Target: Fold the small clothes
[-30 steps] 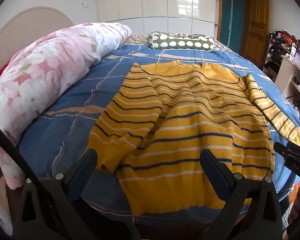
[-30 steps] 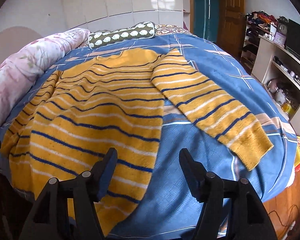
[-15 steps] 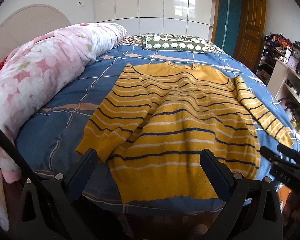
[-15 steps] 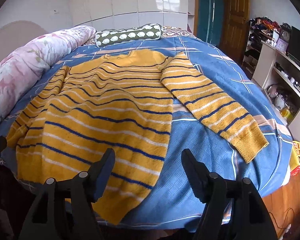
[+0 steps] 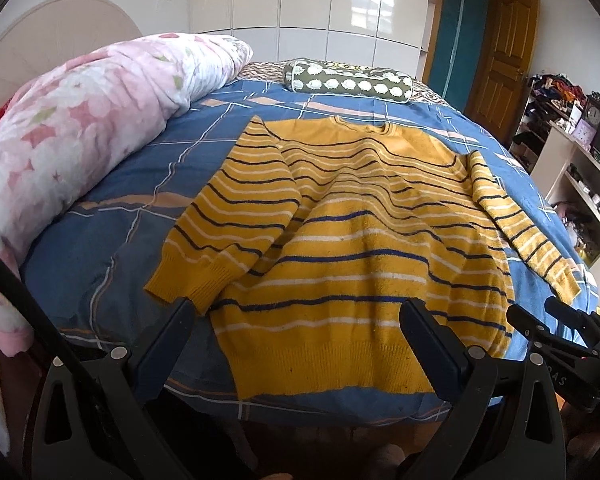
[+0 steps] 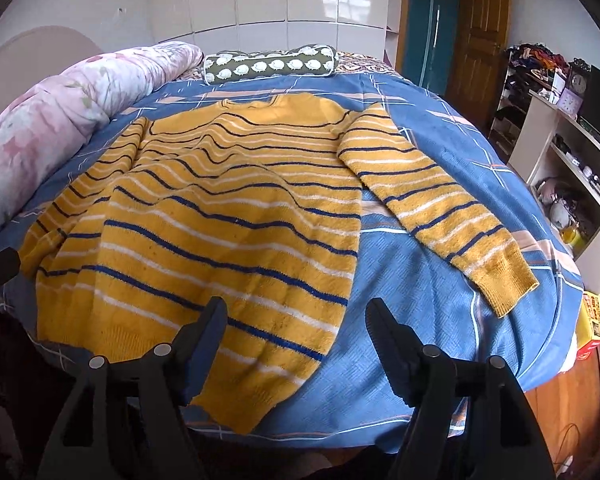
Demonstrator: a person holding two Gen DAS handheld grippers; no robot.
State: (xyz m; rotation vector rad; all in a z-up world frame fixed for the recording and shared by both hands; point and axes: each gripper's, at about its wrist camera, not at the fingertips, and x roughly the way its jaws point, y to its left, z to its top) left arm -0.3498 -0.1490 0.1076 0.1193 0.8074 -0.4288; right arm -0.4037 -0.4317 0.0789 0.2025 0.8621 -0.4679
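Observation:
A yellow sweater [image 5: 352, 240] with blue and white stripes lies flat on the blue bed sheet [image 5: 112, 216], hem toward me, collar at the far side. It also shows in the right wrist view [image 6: 220, 216]. Its left sleeve [image 5: 224, 220] lies along the body; its right sleeve [image 6: 432, 204] spreads out to the right. My left gripper [image 5: 298, 316] is open and empty, hovering over the hem. My right gripper [image 6: 296, 316] is open and empty, above the sweater's lower right corner. The right gripper also shows in the left wrist view [image 5: 556, 332].
A rolled pink floral quilt [image 5: 80, 128] lies along the bed's left side. A green patterned bolster [image 5: 348, 80] lies at the head. White shelves [image 6: 572, 152] with clutter stand to the right. A small box [image 6: 592, 320] sits by the bed's right edge.
Both grippers have pulled back toward the foot of the bed and risen, so more of the sweater and bed edge shows. The sweater has not moved.

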